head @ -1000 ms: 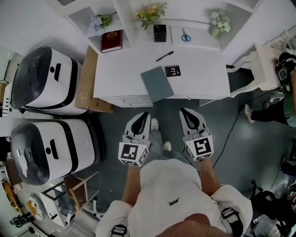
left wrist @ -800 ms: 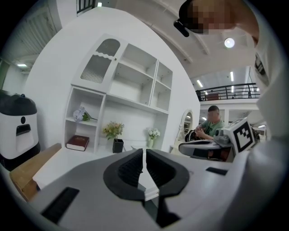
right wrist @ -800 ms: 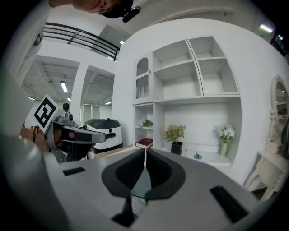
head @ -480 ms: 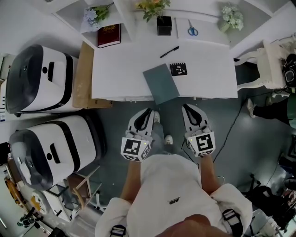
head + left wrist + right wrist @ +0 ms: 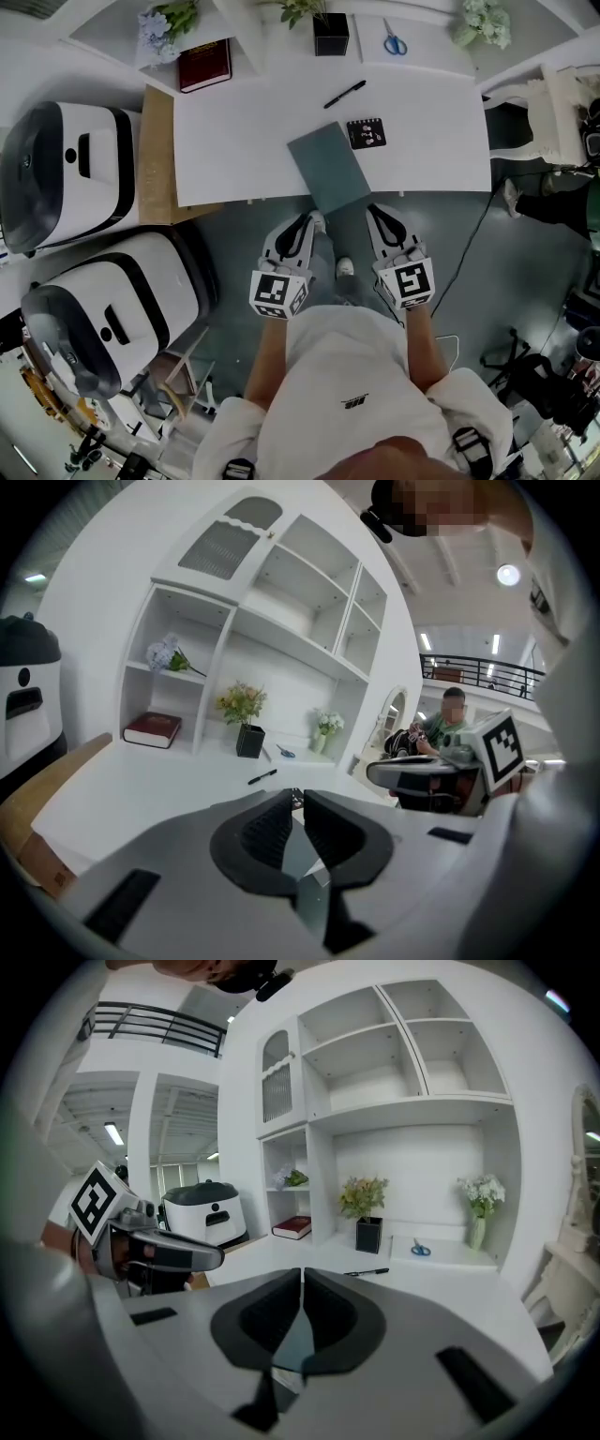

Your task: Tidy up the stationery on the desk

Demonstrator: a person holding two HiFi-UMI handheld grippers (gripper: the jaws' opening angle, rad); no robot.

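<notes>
On the white desk (image 5: 234, 141) lies a grey-green notebook (image 5: 328, 169), its near corner hanging over the front edge. Behind it are a black pen (image 5: 344, 94) and a small black card (image 5: 365, 132). A black pen holder (image 5: 330, 35), blue scissors (image 5: 395, 37) and a red book (image 5: 204, 64) sit in the shelf bays. My left gripper (image 5: 305, 223) and right gripper (image 5: 375, 214) hover just before the desk's front edge, either side of the notebook's corner, both shut and empty. The left gripper view shows the left gripper (image 5: 298, 799) and pen (image 5: 262, 776); the right gripper view shows the right gripper (image 5: 302, 1274), pen (image 5: 367, 1272) and scissors (image 5: 420, 1250).
Two large white-and-black machines (image 5: 66, 169) (image 5: 112, 309) stand left of the desk, beside a brown board (image 5: 155, 150). A white side table (image 5: 562, 112) and a seated person (image 5: 562, 202) are at the right. Cables trail on the grey floor (image 5: 487, 281).
The person and both grippers have moved forward to the desk's front edge, close to the notebook's overhanging corner. Both grippers stay shut.
</notes>
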